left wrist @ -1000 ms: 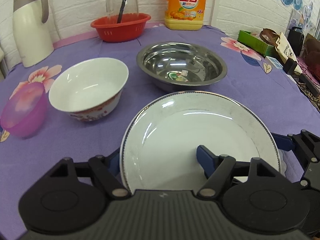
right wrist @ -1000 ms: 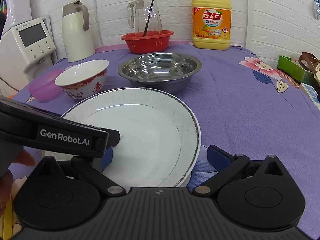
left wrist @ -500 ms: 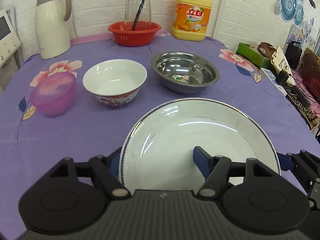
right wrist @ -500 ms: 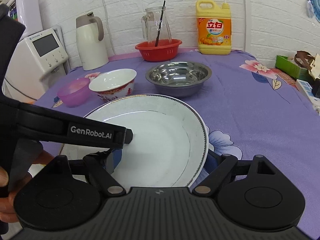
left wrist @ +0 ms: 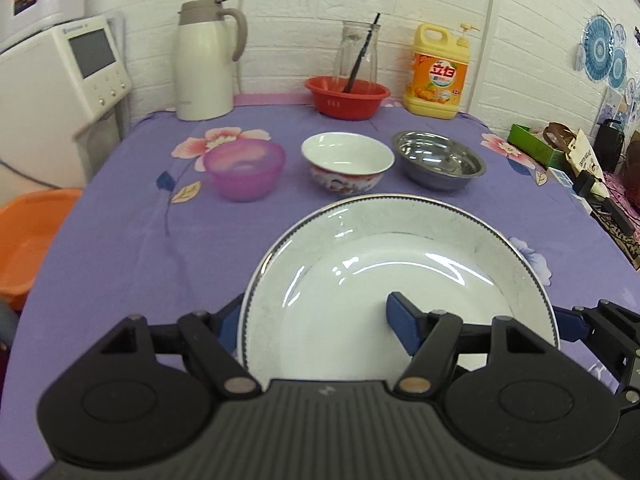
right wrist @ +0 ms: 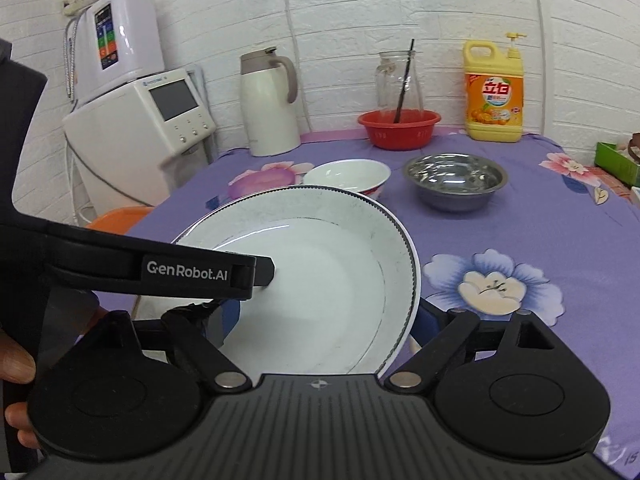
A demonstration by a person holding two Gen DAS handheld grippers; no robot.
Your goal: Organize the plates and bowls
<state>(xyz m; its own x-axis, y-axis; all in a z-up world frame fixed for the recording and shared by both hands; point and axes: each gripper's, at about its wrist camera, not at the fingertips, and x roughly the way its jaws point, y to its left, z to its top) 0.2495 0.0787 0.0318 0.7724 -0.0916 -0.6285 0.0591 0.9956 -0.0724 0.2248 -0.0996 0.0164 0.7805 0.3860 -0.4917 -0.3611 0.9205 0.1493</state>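
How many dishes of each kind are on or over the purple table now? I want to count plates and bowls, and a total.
Plates: 1, the white plate, gripped by both grippers.
Bowls: 3, the purple plastic bowl, the white ceramic bowl, the steel bowl.
Basins: 1, the red basin by the wall.
Total: 5

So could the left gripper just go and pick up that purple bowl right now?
Probably not yet. The left gripper is clamped on the white plate's rim, shared with the right gripper. The purple bowl itself stands uncovered on the tablecloth.
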